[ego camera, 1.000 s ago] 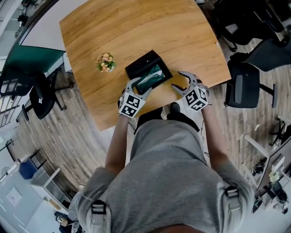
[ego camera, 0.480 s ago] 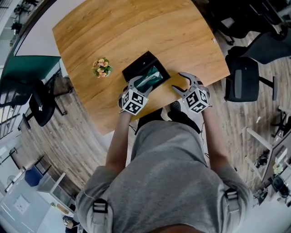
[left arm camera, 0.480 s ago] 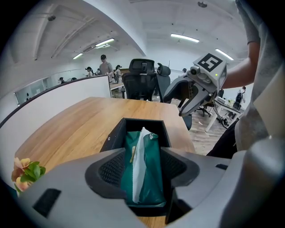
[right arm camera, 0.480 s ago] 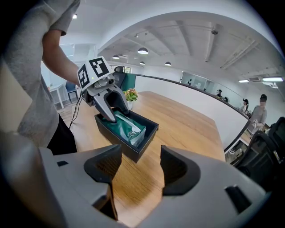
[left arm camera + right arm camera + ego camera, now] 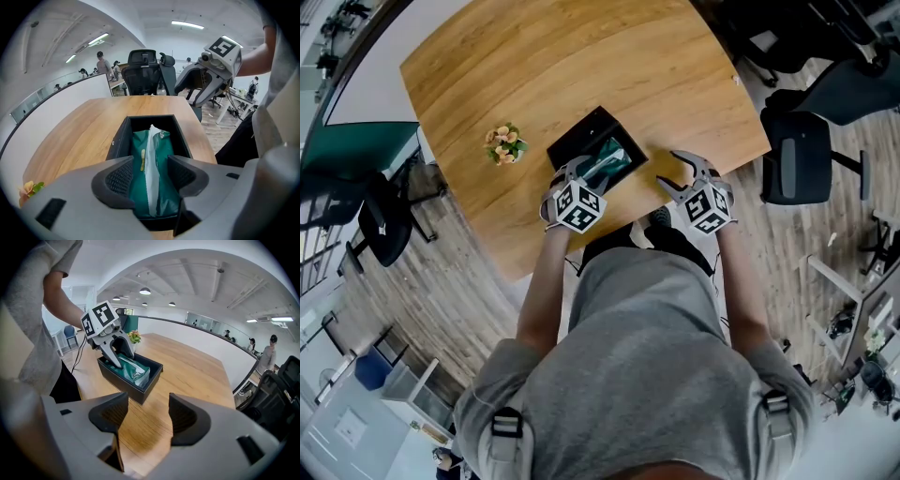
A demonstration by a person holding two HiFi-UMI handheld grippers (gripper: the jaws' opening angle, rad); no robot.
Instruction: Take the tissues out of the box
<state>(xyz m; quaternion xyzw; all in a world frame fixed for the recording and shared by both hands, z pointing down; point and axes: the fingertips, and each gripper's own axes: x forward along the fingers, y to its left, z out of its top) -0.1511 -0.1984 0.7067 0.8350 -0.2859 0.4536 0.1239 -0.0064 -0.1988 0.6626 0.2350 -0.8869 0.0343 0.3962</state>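
Note:
A black open-topped box (image 5: 572, 141) stands on the wooden table (image 5: 544, 66) near its front edge. Inside lies a green tissue pack (image 5: 136, 178) with a white tissue (image 5: 151, 154) sticking up from its slot. My left gripper (image 5: 149, 176) is open over the box's near end, one jaw on each side of the white tissue, not touching it. From above, the left gripper (image 5: 586, 172) covers part of the pack (image 5: 617, 150). My right gripper (image 5: 672, 169) stands open and holds nothing over bare wood to the right of the box (image 5: 136, 380).
A small pot of flowers (image 5: 503, 143) sits on the table left of the box. A dark office chair (image 5: 797, 169) stands right of the table and another (image 5: 380, 220) to the left. The table's front edge runs just below both grippers.
My left gripper has moved forward, further over the box's near end. The right gripper has hardly moved.

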